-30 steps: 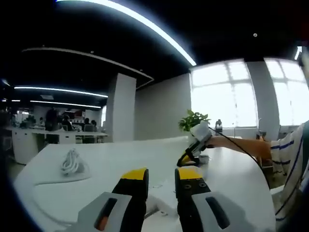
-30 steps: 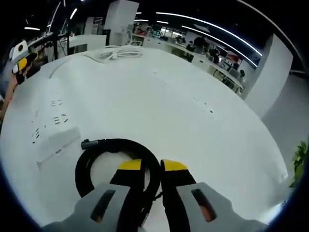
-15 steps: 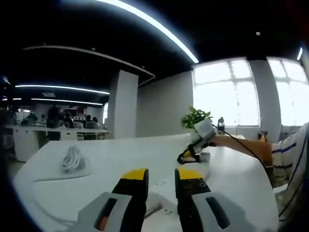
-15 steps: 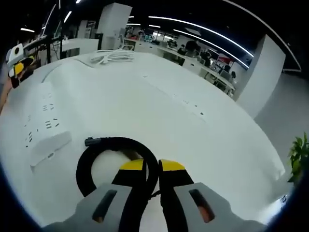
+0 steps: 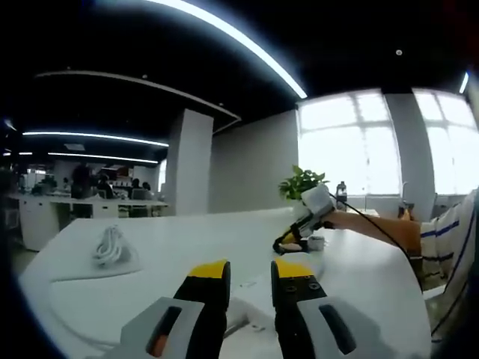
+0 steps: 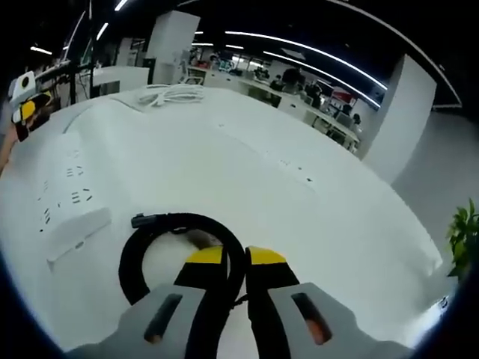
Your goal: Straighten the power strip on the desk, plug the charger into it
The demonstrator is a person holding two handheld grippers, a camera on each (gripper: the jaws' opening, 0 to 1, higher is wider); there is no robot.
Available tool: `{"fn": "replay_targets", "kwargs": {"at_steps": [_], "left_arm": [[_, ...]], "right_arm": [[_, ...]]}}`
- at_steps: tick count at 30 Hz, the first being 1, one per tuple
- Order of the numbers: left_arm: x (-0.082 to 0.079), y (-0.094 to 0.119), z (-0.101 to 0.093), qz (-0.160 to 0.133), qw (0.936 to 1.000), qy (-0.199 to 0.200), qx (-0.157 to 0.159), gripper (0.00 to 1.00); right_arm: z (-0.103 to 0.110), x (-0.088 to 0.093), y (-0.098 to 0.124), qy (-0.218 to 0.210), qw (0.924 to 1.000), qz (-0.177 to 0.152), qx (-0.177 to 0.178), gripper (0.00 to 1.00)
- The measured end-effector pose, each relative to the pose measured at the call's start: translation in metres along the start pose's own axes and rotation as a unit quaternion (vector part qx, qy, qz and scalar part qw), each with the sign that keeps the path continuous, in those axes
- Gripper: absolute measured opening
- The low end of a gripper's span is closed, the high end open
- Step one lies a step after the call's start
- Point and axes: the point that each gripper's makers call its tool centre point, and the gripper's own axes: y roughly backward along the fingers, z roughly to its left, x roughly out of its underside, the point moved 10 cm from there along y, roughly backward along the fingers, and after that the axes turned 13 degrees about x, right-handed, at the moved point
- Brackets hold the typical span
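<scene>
Power strip (image 6: 66, 217), white, lies flat on the white desk (image 6: 247, 179) to the left of the right gripper (image 6: 235, 258), its socket slots facing up; its near end sits just beside a black cable loop (image 6: 176, 228). Right gripper's yellow-tipped jaws stand nearly together, pinching the near arc of the cable loop; the loop curves away from the jaws and ends in a small black connector close to the strip. Beyond, a bundle of white cord (image 6: 174, 93) rests near the far edge of the desk; the left gripper (image 6: 26, 112) shows at the far left, yellow-tipped, above the desk edge. In the left gripper view, the left gripper (image 5: 250, 273) has its jaws parted by a narrow gap with nothing between them; the power strip (image 5: 251, 318) appears low beyond the jaws, partly hidden. Farther off, the right gripper (image 5: 296, 235) touches down on the desk (image 5: 150, 262), held by a hand with a striped sleeve (image 5: 449, 239); the white cord bundle (image 5: 112, 250) lies at left; a potted plant (image 5: 299, 183) stands by the windows.
</scene>
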Motion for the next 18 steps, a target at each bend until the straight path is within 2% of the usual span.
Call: {"fn": "replay_targets", "kwargs": {"at_steps": [3,4,8,13,18], "left_arm": [[-0.007,0.001,-0.007,-0.011,0.9998,-0.013,0.012,0.21],[-0.008,0.003,-0.008,-0.020,0.9996,-0.013,0.013,0.21],[-0.009,0.006,-0.004,-0.036,0.9993,0.003,0.008,0.21],[-0.006,0.003,-0.005,-0.020,0.9998,-0.003,0.004,0.21],[-0.003,0.002,-0.002,0.004,0.9999,-0.010,-0.003,0.21]], "right_arm": [[-0.001,-0.002,0.006,0.004,0.9999,-0.006,0.007,0.08],[-0.001,-0.002,0.007,0.002,0.9998,-0.018,0.005,0.08],[0.000,0.000,0.008,-0.012,0.9995,-0.029,0.003,0.08],[0.001,-0.005,0.012,-0.023,0.9987,-0.046,-0.001,0.08],[0.004,-0.014,0.024,-0.034,0.9963,-0.079,-0.004,0.07]]}}
